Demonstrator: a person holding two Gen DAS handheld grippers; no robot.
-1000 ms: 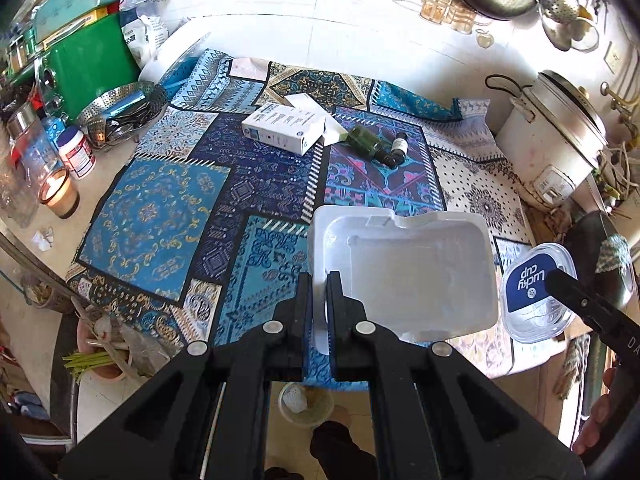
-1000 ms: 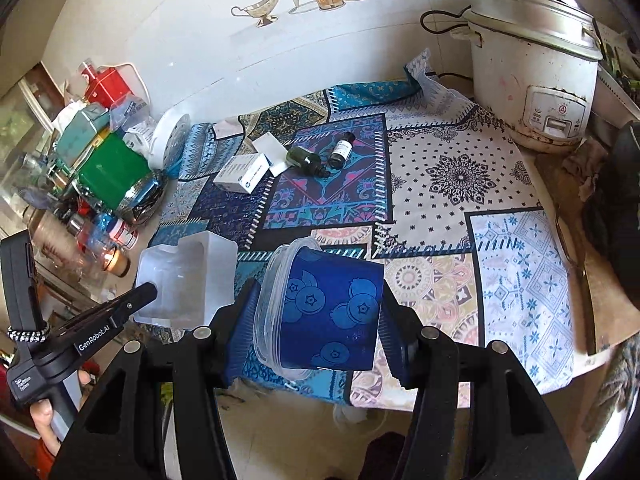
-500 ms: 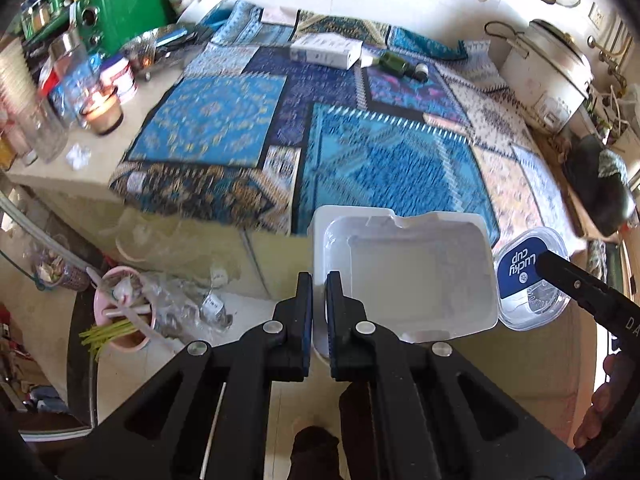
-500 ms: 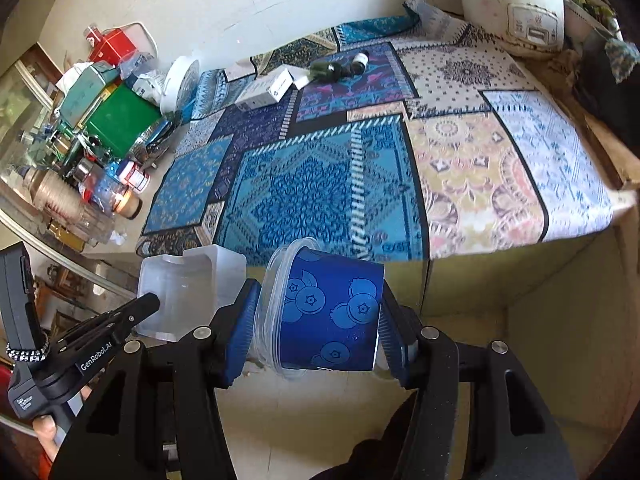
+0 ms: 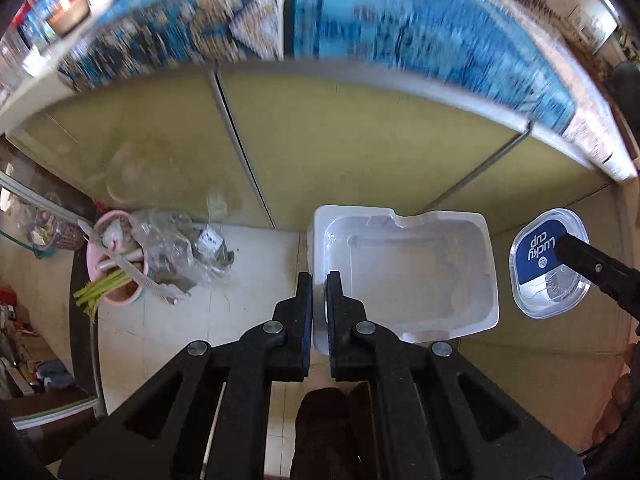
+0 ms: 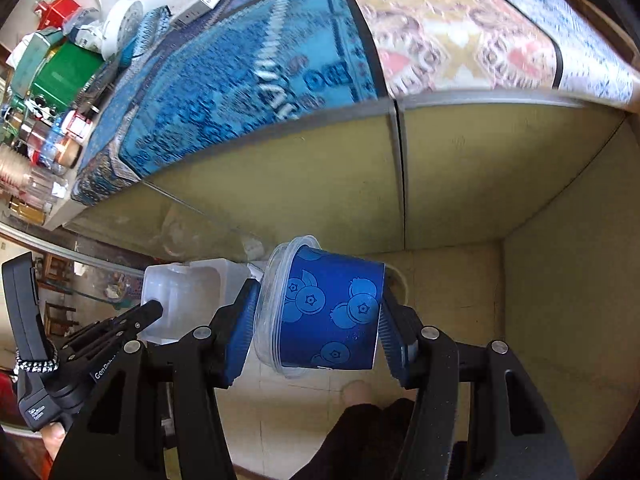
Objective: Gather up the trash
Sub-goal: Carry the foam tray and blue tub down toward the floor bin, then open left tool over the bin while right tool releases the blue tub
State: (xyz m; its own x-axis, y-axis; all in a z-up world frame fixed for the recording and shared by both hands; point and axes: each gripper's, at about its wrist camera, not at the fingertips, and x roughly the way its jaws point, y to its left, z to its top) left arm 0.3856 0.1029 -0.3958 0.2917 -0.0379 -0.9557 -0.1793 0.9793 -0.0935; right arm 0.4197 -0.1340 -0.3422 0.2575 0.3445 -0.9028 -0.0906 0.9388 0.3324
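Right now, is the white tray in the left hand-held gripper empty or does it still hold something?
Empty. The white tray faces the left wrist camera with only a bare floor inside; the left hand-held gripper pinches its wall.

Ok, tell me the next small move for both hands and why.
Probably carry both down and left toward the pink bin on the floor. The left hand-held gripper is shut on the white tray wall, the right hand-held gripper is shut on the blue cup, and both hang off the counter, over the floor, not over the bin.
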